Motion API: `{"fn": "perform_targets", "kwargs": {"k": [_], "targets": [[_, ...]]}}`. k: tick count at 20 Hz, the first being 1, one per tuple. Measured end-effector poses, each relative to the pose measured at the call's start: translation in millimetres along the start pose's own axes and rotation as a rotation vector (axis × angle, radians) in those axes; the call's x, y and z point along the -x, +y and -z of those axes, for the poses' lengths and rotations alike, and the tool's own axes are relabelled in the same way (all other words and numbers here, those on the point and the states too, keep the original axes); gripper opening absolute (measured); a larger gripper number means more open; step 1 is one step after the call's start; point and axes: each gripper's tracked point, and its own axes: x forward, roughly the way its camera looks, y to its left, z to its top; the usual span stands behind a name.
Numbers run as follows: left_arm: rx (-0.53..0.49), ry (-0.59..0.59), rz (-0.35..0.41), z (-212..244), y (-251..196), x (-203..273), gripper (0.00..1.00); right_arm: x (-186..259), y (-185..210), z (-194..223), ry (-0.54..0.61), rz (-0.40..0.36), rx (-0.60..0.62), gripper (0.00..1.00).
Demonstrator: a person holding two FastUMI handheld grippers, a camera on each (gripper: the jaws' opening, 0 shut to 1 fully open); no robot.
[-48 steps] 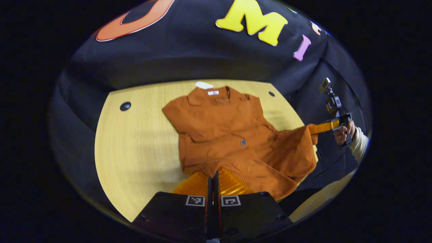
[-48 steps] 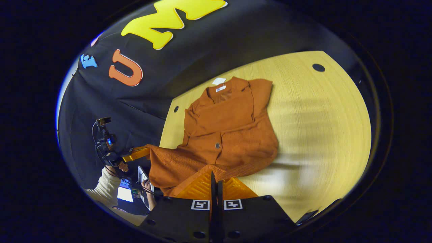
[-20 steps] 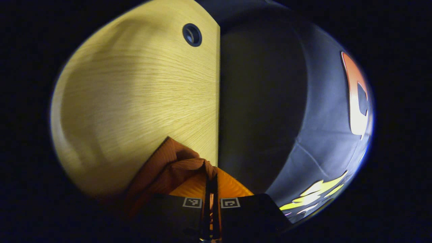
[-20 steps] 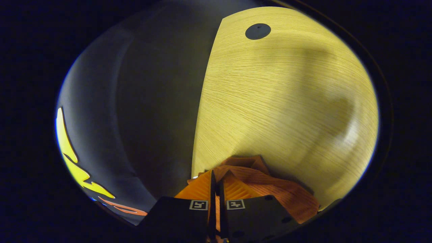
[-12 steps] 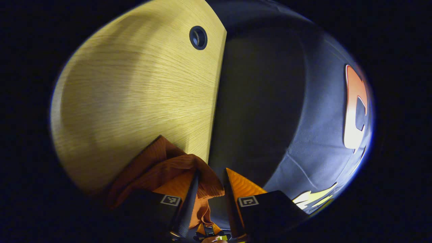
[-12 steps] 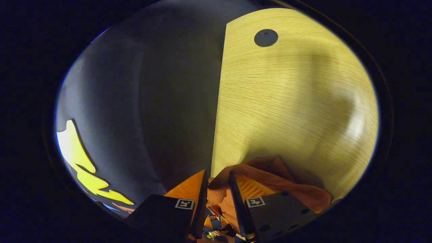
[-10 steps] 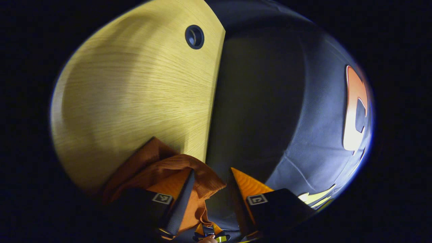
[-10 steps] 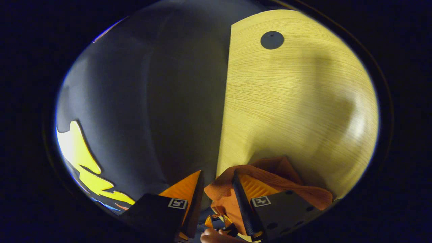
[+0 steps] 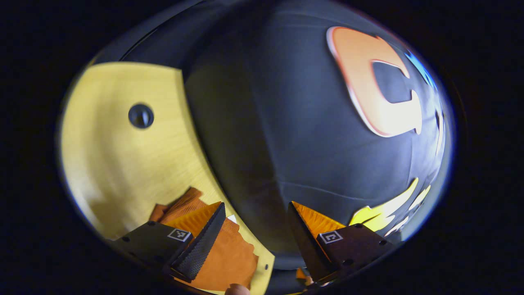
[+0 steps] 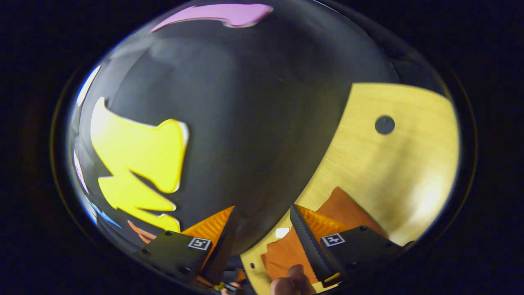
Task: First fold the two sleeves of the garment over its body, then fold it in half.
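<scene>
Wooden table (image 9: pixel 114 164) carries the orange garment (image 9: pixel 229 258), lying below and beside both grippers' spread, empty fingers. Left gripper (image 9: pixel 256 235), right gripper (image 10: pixel 262 235). Risk: released layers near the table edge could spring apart or slide.

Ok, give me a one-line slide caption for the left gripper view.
Left tongs open above the orange garment, which lies at the wooden table edge.

Bare table (image 9: pixel 106 164) lies beyond the garment (image 9: pixel 229 258).
</scene>
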Motion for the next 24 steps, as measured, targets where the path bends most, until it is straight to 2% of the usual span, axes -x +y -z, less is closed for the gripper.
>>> {"fn": "perform_targets", "kwargs": {"k": [1, 3, 7, 11, 15, 16, 18, 21, 22, 24], "targets": [[-0.087, -0.013, -0.010, -9.0, -12.1, 16.5, 0.98, 16.6, 16.9, -1.8, -0.023, 0.003, 0.100, 0.81], [-0.279, -0.053, -0.045, -27.0, -35.7, 51.5, 0.98, 56.5, 48.6, -6.6, -0.076, 0.013, 0.294, 0.93], [-0.613, -0.161, -0.113, -56.0, -86.4, 133.5, 0.98, 130.4, 107.1, 3.7, -0.183, 0.024, 0.638, 0.95], [-0.856, -0.275, -0.189, -61.4, -129.1, 226.9, 0.98, 166.3, 147.2, 33.0, -0.312, 0.041, 0.852, 0.98], [-1.081, -0.346, -0.272, -33.3, -146.2, 321.5, 0.97, 173.3, 151.7, 75.7, -0.414, 0.074, 1.001, 0.98], [-1.118, -0.352, -0.280, -19.3, -148.2, 341.4, 0.97, 172.9, 151.4, 84.6, -0.451, 0.081, 1.035, 0.98], [-1.120, -0.327, -0.270, 22.5, -148.4, 371.2, 1.00, 169.7, 152.9, 95.8, -0.558, 0.113, 1.084, 0.98], [-1.115, -0.272, -0.280, 79.2, -137.6, 408.0, 0.98, 167.5, 152.7, 123.9, -0.623, 0.062, 1.109, 0.94], [-1.118, -0.268, -0.292, 92.1, -134.4, 416.0, 0.87, 171.4, 150.3, 120.1, -0.629, 0.053, 1.092, 0.96], [-1.097, -0.259, -0.280, 122.2, -134.7, 430.5, 0.87, 196.1, 133.1, 124.2, -0.618, 0.061, 1.013, 0.95]]}}
